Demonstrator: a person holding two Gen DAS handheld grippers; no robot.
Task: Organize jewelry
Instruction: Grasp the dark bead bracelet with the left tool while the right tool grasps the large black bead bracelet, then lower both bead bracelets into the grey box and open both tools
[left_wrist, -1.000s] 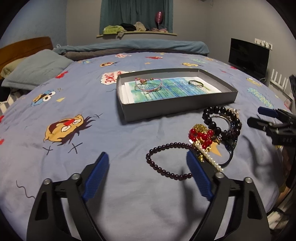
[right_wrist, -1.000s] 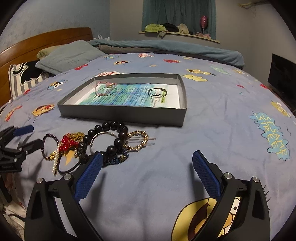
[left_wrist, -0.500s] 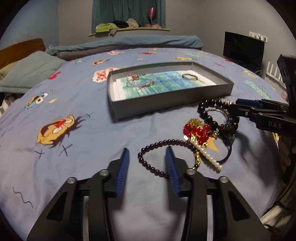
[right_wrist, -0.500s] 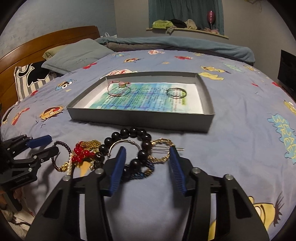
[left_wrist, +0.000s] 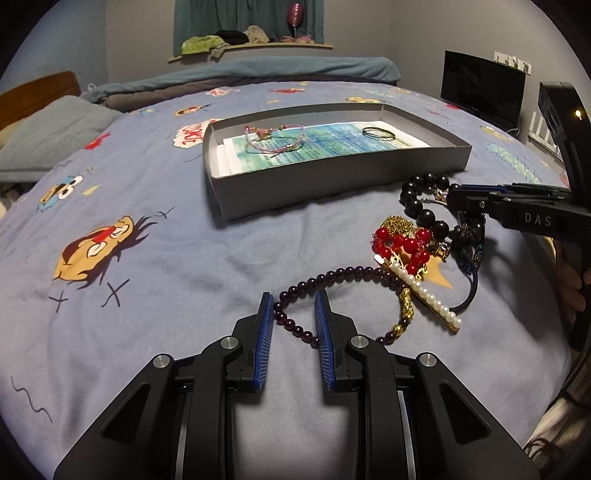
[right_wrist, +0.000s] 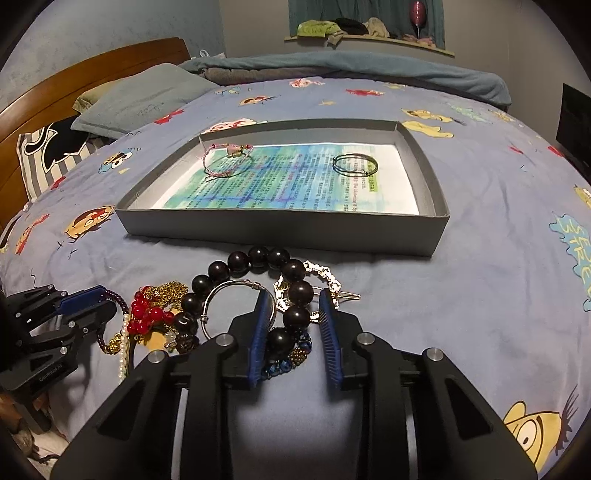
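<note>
A pile of jewelry lies on the blue bedspread in front of a grey tray (left_wrist: 332, 192) (right_wrist: 280, 229). My left gripper (left_wrist: 293, 302) is part open, its jaws on either side of a dark purple bead bracelet (left_wrist: 332, 277). My right gripper (right_wrist: 295, 306) is part open, its jaws on either side of a large black bead bracelet (right_wrist: 295, 291) (left_wrist: 424, 214). Red beads (left_wrist: 402, 243), a pearl clip (left_wrist: 424, 295), a silver bangle (right_wrist: 236, 288) and a gold hair clip (right_wrist: 328, 277) lie in the pile. The tray holds a pink cord bracelet (right_wrist: 225, 158) and a thin dark ring bangle (right_wrist: 354, 164).
The tray is lined with printed paper (right_wrist: 295, 177). Pillows (right_wrist: 144, 99) and a wooden headboard (right_wrist: 92, 74) are at the left. A black monitor (left_wrist: 480, 88) stands beyond the bed's right side. The bed's edge falls away near the pile.
Both grippers have moved forward and down to the pile and narrowed from wide open. The left now straddles the purple bracelet, the right the black bead bracelet.
</note>
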